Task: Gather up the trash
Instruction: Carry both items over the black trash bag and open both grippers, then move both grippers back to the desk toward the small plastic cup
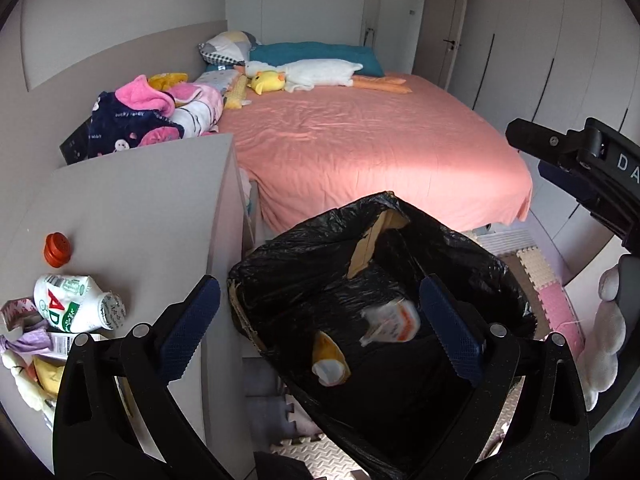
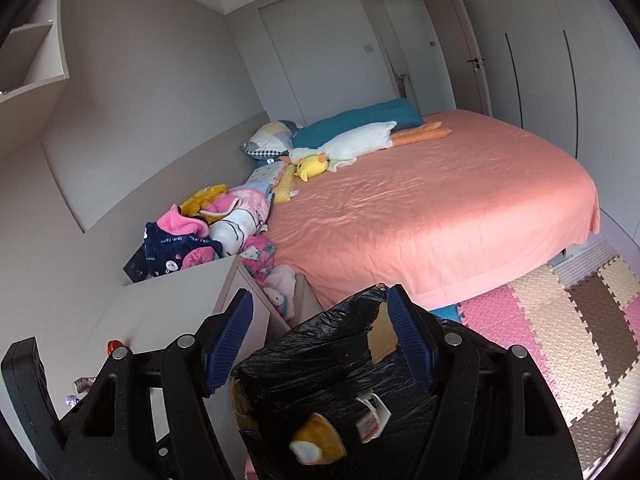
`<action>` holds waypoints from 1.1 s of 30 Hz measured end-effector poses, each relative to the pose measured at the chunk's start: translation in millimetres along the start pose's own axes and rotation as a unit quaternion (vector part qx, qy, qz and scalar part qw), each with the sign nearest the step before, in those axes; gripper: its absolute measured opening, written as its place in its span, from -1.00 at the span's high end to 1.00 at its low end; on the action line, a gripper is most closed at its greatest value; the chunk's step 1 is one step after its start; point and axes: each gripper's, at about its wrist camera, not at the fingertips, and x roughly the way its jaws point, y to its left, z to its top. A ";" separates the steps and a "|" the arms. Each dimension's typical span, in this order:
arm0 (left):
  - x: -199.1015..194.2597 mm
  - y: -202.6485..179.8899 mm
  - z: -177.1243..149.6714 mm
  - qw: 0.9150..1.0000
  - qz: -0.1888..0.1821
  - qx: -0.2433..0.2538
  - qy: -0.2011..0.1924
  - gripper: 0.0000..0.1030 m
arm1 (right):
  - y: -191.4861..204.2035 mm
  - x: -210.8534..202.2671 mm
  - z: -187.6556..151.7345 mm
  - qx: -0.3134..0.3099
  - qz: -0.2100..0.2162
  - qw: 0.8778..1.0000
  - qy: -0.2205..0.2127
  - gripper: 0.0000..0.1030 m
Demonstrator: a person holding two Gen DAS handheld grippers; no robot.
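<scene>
A cardboard bin lined with a black bag stands on the floor between the desk and the bed. Inside it, a white-and-orange packet shows blurred and a yellow-and-white wrapper sits lower. My left gripper is over the bin's mouth, open, with nothing between its blue pads. My right gripper hangs above the same bin, open and empty, with the yellow wrapper and the white packet below it. More trash lies on the desk: a white bottle, an orange cap and crumpled wrappers.
The grey desk is left of the bin. A bed with a pink sheet lies beyond, with plush toys and a clothes pile at its side. Foam floor mats cover the floor on the right. A white-gloved hand shows at the right edge.
</scene>
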 end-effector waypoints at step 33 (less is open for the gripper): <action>-71.9 106.9 -80.0 0.987 0.134 -0.091 0.005 -0.88 | 129.5 20.6 -73.4 -0.126 0.132 0.979 0.092 -0.39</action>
